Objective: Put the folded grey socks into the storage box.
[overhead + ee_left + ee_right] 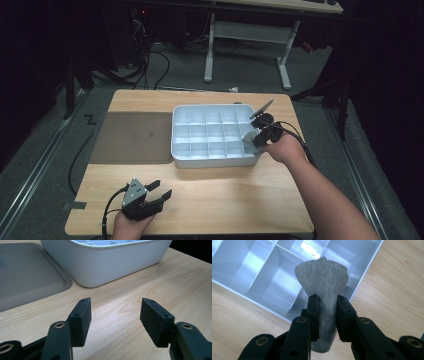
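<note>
A lab or test room is suggested rather than a home. A small wooden table (pixel 200 200) is set on grey carpet (pixel 45 145), ringed by darkness and lit from above. Metal rails (pixel 35 165) are laid along the floor on both sides, and loose cables (pixel 150 60) are trailed across it. Behind, a white-legged desk (pixel 250 35) is seen. Cabled handheld grippers are being used at the table.
</note>
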`<state>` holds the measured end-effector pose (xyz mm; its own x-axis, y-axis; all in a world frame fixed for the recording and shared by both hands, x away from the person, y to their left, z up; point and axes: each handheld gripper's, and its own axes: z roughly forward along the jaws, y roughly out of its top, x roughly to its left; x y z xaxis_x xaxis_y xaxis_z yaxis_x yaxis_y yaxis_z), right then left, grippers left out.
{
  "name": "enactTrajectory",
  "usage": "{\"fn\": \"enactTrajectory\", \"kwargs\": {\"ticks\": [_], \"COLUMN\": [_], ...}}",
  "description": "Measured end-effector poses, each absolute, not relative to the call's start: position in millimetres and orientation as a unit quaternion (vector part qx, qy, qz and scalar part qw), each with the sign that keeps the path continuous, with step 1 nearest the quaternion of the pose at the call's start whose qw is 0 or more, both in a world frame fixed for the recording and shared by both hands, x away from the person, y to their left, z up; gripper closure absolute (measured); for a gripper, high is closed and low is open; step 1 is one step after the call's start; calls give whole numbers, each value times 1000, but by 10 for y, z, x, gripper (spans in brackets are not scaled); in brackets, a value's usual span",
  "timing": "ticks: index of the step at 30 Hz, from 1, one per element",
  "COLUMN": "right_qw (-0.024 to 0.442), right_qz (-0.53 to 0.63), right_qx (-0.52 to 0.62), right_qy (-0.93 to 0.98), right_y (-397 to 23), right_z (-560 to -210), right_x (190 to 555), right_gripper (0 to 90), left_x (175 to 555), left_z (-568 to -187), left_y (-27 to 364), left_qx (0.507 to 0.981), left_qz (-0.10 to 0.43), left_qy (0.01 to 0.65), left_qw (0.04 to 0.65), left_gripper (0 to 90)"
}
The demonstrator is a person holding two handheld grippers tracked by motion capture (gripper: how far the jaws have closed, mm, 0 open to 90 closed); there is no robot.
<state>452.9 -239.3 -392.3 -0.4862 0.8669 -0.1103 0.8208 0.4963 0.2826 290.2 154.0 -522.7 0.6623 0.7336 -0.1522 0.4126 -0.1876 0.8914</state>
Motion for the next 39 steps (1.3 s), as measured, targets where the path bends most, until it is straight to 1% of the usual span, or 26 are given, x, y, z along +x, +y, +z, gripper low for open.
{"fn": "enactTrajectory", "kwargs": {"ticks": [12, 21, 39], "right_qw": [103, 106, 108], "right_qz": [83, 69, 43], "right_qx": [512, 517, 520], "right_qy": [849, 847, 846], "right_y": [-2397, -2336, -2260], "right_z": [-4077, -4200, -4464], "right_x": [4649, 4673, 4696], "right_gripper": [755, 758, 759], "left_x": [2891, 2863, 2863], "left_z": [-5255, -5222, -5228], "left_y": [1533, 1560, 1555], "left_qx": [755, 754, 756], "left_qz": [155, 166, 164], "left_qy": [380, 375, 373], "left_qw": [512, 514, 513], "left_gripper": [418, 407, 407]}}
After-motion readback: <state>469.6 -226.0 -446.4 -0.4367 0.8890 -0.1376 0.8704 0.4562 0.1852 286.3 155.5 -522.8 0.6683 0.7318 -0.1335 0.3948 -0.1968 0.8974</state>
